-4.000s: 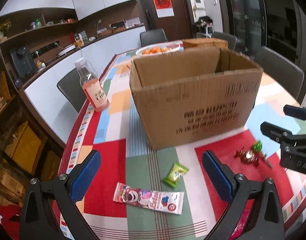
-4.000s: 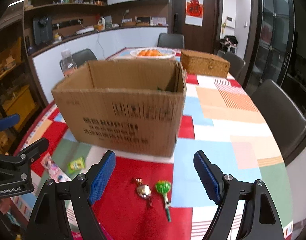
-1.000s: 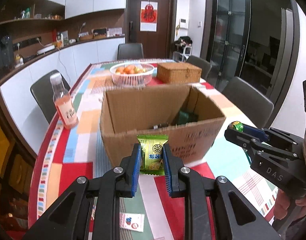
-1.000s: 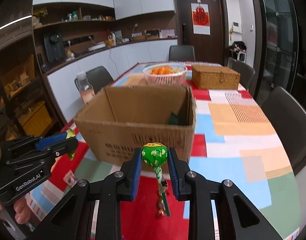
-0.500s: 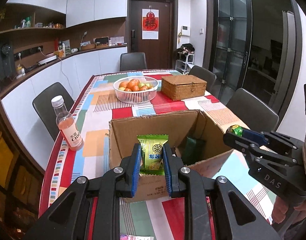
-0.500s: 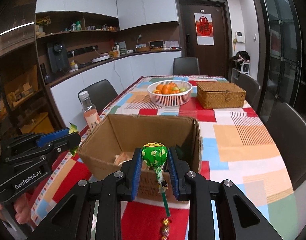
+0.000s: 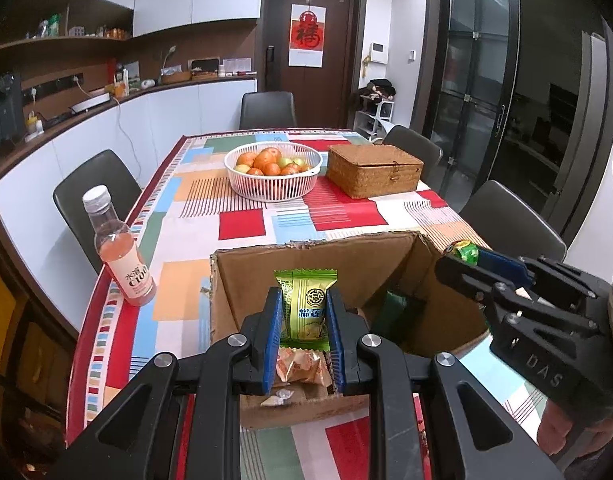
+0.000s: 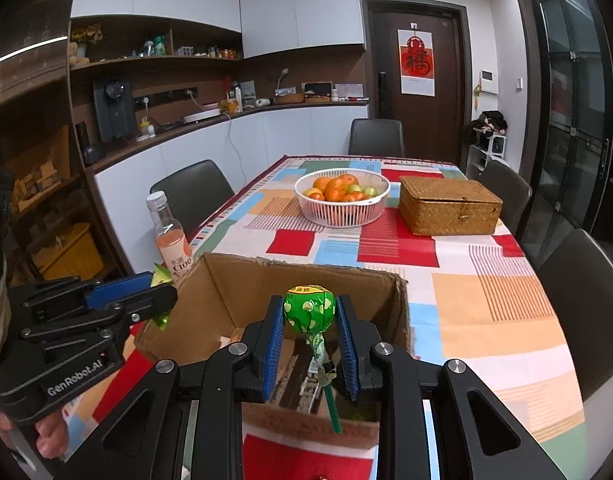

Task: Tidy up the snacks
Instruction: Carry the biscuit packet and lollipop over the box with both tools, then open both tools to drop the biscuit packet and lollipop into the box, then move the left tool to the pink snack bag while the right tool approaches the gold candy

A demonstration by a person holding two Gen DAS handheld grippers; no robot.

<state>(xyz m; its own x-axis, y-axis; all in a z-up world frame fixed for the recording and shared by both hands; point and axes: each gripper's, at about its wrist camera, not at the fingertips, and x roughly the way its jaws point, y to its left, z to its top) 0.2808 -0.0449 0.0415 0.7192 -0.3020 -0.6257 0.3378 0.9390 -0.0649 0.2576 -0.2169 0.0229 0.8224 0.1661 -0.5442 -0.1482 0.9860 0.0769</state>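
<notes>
My left gripper [image 7: 304, 312] is shut on a green snack packet [image 7: 306, 306] and holds it above the open cardboard box [image 7: 242, 276]. My right gripper [image 8: 310, 320] is shut on a green lollipop [image 8: 309, 311], its stick hanging down over the same box [image 8: 234, 284]. An orange wrapped snack [image 7: 298, 366] and a dark green packet [image 7: 394, 310] lie inside the box. The right gripper also shows at the right of the left wrist view [image 7: 462, 258], and the left gripper at the left of the right wrist view [image 8: 162, 280].
A pink drink bottle [image 7: 120, 250] stands left of the box near the table edge. A white fruit basket [image 7: 273, 170] and a wicker box [image 7: 373, 176] sit farther back. Dark chairs [image 7: 96, 188] surround the table. A wrapped candy [image 8: 318, 477] lies on the cloth in front of the box.
Both grippers have risen and moved forward over the box, each still holding its snack. The box interior now lies directly below the fingers.
</notes>
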